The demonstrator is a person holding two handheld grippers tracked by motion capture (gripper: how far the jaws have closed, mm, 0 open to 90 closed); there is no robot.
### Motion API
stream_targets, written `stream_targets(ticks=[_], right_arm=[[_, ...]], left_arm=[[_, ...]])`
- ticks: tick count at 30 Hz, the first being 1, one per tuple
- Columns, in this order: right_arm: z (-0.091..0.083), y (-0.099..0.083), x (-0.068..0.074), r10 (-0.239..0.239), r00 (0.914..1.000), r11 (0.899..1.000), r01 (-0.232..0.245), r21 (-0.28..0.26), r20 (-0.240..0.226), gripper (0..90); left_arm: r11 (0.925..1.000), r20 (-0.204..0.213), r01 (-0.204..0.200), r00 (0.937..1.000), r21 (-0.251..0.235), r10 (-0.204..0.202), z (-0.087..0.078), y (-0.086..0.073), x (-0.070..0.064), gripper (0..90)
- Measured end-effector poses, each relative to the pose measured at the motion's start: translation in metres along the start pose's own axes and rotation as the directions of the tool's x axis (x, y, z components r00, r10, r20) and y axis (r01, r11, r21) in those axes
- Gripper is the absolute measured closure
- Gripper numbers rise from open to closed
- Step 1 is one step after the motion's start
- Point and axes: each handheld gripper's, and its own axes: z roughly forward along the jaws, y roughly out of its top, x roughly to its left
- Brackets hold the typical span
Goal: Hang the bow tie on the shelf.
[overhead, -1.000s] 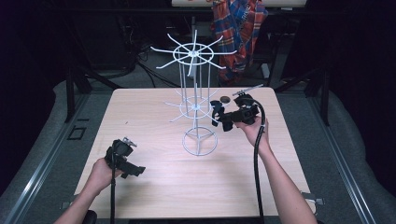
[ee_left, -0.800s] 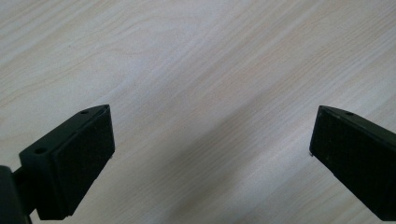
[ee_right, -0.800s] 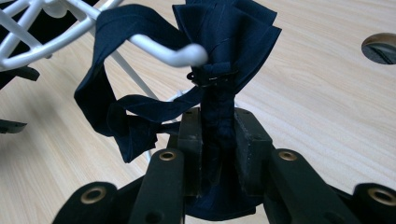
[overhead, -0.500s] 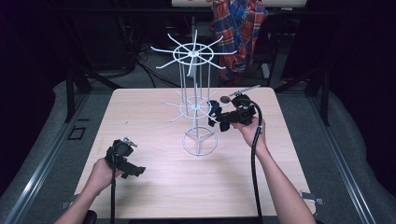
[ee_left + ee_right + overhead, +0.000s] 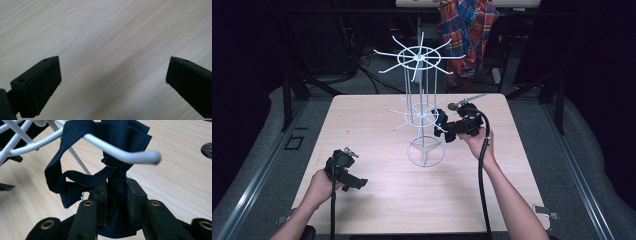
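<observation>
Fingers [image 5: 135, 200] of my right gripper [image 5: 117, 202] clench dark cloth [image 5: 120, 137]; left gripper [image 5: 112, 82] fingers released above the bench [image 5: 377, 200]. I judge hooking onto the wire rack [image 5: 120, 153] arm comes next.

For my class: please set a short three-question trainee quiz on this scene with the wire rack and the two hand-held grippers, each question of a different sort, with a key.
1. True or false: the left gripper is clamped on the white wire rack.
2. What does the right gripper hold? A) a spoon B) a dark blue cloth strip C) a cup
3. Fill in: the strip is looped over a rack ____.

Key: 1 false, its jaws are open over the bare table; 2 B; 3 arm.
</observation>
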Motion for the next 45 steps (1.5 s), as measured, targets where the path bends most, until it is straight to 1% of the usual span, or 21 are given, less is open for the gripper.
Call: stream_targets(ticks=[4,6,7,10,11,13,14,16,17,18,19,22,23,25,28,39,41,42,43,44,45], right_arm=[[-0.001,-0.001,0.001,-0.009,1.0000,1.000,0.009,0.011,0.000,72.3],[-0.001,-0.002,0.002,-0.001,1.0000,1.000,0.001,0.005,0.005,72.3],[-0.002,-0.002,0.002,-0.008,1.0000,1.000,0.008,0.012,0.001,72.3],[-0.002,-0.004,0.003,-0.002,1.0000,1.000,0.002,0.005,0.001,72.3],[-0.002,-0.005,0.004,-0.008,1.0000,1.000,0.008,0.014,0.004,72.3],[0.000,-0.006,0.004,-0.015,0.9999,1.000,0.015,0.015,0.004,72.3],[0.001,-0.007,0.005,-0.013,0.9999,1.000,0.013,0.006,0.006,72.3],[0.001,-0.007,0.005,-0.027,0.9996,0.999,0.027,0.021,0.007,72.3],[0.002,-0.008,0.006,-0.025,0.9996,1.000,0.025,0.013,0.010,72.3],[0.001,-0.008,0.005,-0.035,0.9993,0.999,0.035,0.022,0.012,72.2],[0.002,-0.008,0.006,-0.034,0.9994,0.999,0.034,0.021,0.007,72.0],[0.002,-0.010,0.006,-0.035,0.9993,0.999,0.034,0.025,0.015,72.0],[0.002,-0.011,0.007,-0.032,0.9994,0.999,0.032,0.018,0.015,71.9],[0.002,-0.012,0.007,-0.044,0.9989,0.999,0.044,0.026,0.016,72.0],[0.001,-0.013,0.008,-0.050,0.9984,0.999,0.049,0.023,0.027,71.6],[0.002,-0.014,0.009,-0.058,0.9980,0.998,0.058,0.013,0.025,70.0],[0.002,-0.014,0.009,-0.064,0.9973,0.998,0.064,0.019,0.035,69.6],[0.003,-0.014,0.010,-0.056,0.9980,0.998,0.056,0.009,0.029,69.5],[0.003,-0.014,0.009,-0.058,0.9980,0.998,0.058,0.015,0.026,69.2],[0.003,-0.014,0.009,-0.058,0.9977,0.998,0.058,0.024,0.033,69.0],[0.004,-0.014,0.009,-0.056,0.9980,0.998,0.055,0.022,0.029,68.8]], left_arm=[[1.0000,-0.001,0.000,1.0000,0.000,0.000,0.000,0.000,0.000,0.1],[1.0000,0.001,-0.001,1.0000,-0.001,0.001,0.000,0.000,-0.001,0.1],[1.0000,0.002,-0.001,1.0000,-0.002,0.001,0.000,0.000,-0.001,0.1],[1.0000,0.000,-0.004,1.0000,0.003,0.004,0.000,0.001,-0.002,0.1],[1.0000,-0.003,-0.003,1.0000,0.000,0.003,0.001,0.001,-0.003,0.1],[1.0000,-0.006,-0.004,1.0000,-0.001,0.004,0.000,0.001,-0.003,0.1],[1.0000,-0.005,-0.005,1.0000,-0.001,0.005,0.000,0.001,-0.003,0.1],[1.0000,-0.002,-0.004,1.0000,0.000,0.004,0.001,0.001,-0.003,0.1],[1.0000,-0.002,-0.003,1.0000,0.001,0.003,0.001,0.001,-0.003,0.1],[1.0000,-0.006,-0.003,1.0000,0.002,0.003,0.001,0.001,-0.002,0.1],[1.0000,-0.002,-0.002,1.0000,0.004,0.002,0.001,0.001,-0.002,0.1],[1.0000,0.000,-0.004,1.0000,0.005,0.004,0.001,0.001,-0.002,0.1],[1.0000,0.001,-0.004,1.0000,0.005,0.004,0.001,0.001,-0.002,0.1],[1.0000,0.001,-0.003,1.0000,0.003,0.003,0.001,0.000,-0.002,0.1],[1.0000,0.000,-0.004,1.0000,-0.001,0.004,0.001,0.001,-0.003,0.1],[1.0000,-0.005,-0.008,1.0000,0.003,0.008,0.001,0.001,-0.003,0.1],[1.0000,-0.004,-0.007,1.0000,0.003,0.007,0.001,0.001,-0.003,0.1],[0.9999,0.000,-0.008,1.0000,0.008,0.008,0.001,0.001,-0.003,0.1],[0.9999,-0.001,-0.009,1.0000,0.007,0.009,0.001,0.001,-0.003,0.1],[1.0000,-0.004,-0.009,1.0000,0.003,0.009,0.001,0.001,-0.003,0.1],[1.0000,-0.004,-0.009,1.0000,0.003,0.009,0.001,0.001,-0.003,0.1]])
